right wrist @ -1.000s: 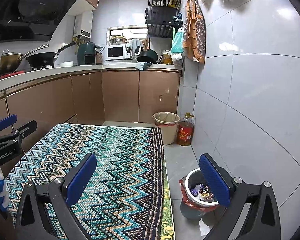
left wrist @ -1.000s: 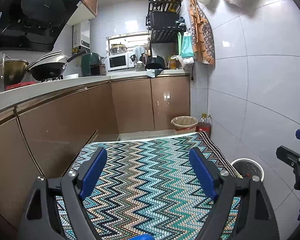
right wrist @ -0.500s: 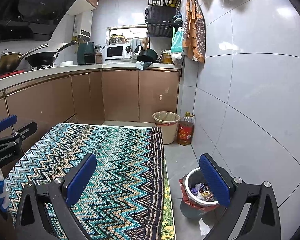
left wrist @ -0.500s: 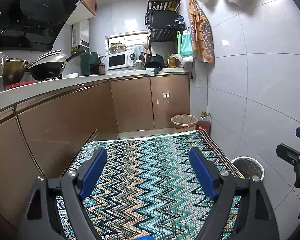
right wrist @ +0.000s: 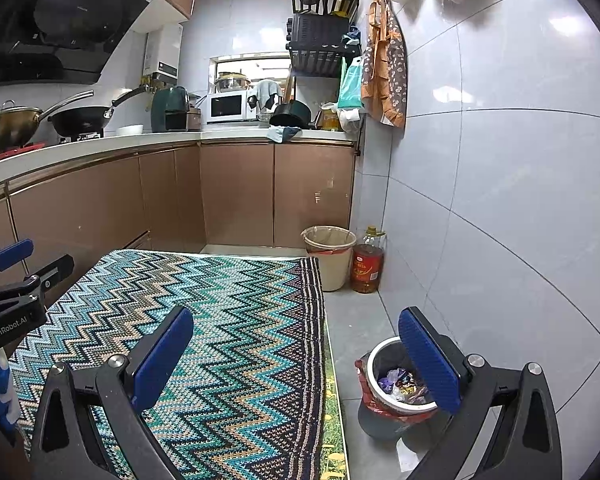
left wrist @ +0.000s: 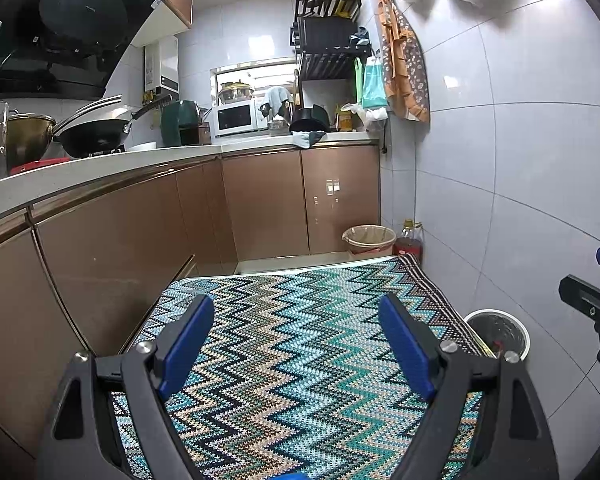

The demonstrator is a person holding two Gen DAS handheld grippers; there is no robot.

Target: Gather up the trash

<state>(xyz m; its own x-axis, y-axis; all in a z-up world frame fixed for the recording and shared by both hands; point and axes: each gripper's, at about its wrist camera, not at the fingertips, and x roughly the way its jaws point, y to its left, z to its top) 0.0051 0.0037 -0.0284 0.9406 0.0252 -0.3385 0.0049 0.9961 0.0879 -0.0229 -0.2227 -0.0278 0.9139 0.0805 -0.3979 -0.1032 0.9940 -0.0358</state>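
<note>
Both grippers, left gripper (left wrist: 296, 344) and right gripper (right wrist: 296, 356), are hovering released over the zigzag mat (right wrist: 228, 320) (small trash bin (right wrist: 384, 392) off its right edge).

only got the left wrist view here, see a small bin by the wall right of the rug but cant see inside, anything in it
Observer: Yes. In the right wrist view the small bin holds crumpled wrappers and has a red liner.
Operator: is the right gripper holding anything
Observer: No. The right gripper has open, empty jaws, one finger in front of that bin's rim.
Operator: whats beside the beige bin at the back
Observer: An oil bottle with a red label stands beside the beige bin, on its wall side.
</note>
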